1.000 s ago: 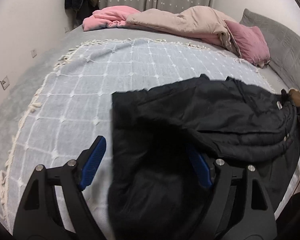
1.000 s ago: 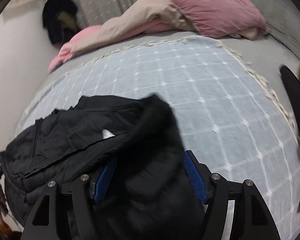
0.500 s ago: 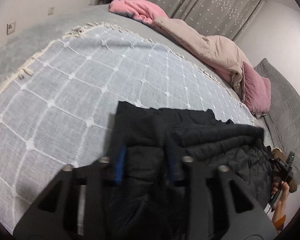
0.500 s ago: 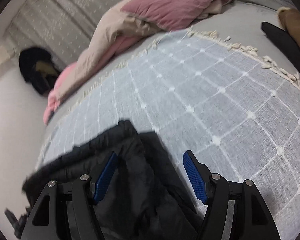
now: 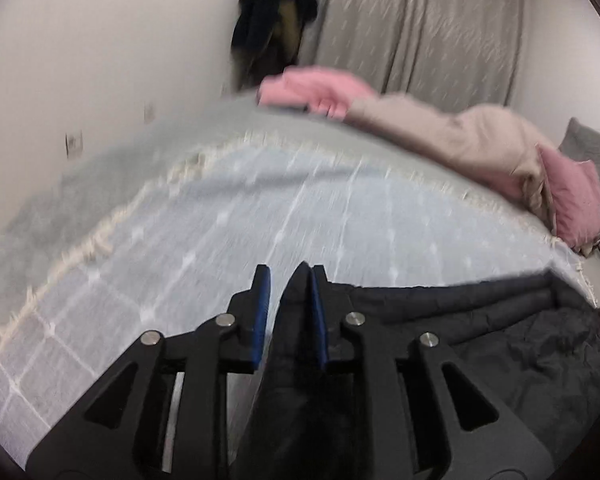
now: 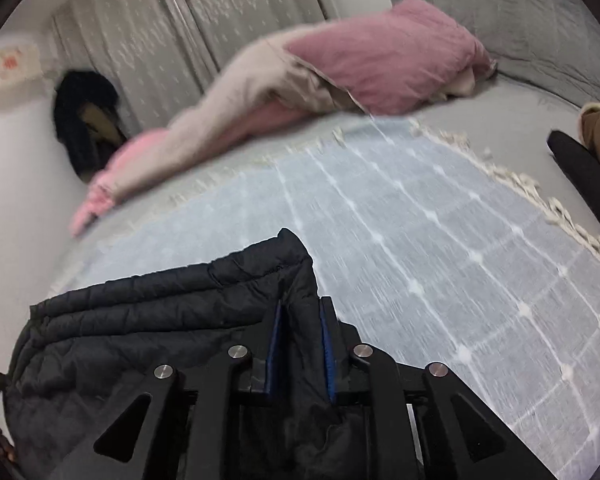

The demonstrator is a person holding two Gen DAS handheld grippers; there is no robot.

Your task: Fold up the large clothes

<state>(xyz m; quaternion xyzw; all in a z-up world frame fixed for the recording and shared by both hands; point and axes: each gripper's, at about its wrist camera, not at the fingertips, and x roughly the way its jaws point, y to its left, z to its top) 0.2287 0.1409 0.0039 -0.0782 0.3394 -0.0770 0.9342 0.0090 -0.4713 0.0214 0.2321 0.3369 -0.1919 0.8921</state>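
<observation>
A black quilted jacket (image 5: 500,332) lies on a pale blue checked blanket (image 5: 260,216) on the bed. My left gripper (image 5: 288,280) is shut on a corner of the jacket; the black fabric sticks up between the blue pads, against the right one. In the right wrist view the jacket (image 6: 160,312) spreads to the left, and my right gripper (image 6: 300,308) is shut on another corner of it, with fabric filling the gap between the pads. Both views are blurred by motion.
A beige and pink duvet (image 5: 460,140) and a pink pillow (image 6: 384,56) lie at the far side of the bed. Dark clothes (image 5: 276,16) hang on the wall by the grey curtain (image 5: 420,28). A grey headboard cushion (image 6: 500,8) stands at the right.
Both grippers have closed on the jacket, the right one within the last half second. Both have tilted up and pulled the jacket's edge, and the views now show more wall and curtain.
</observation>
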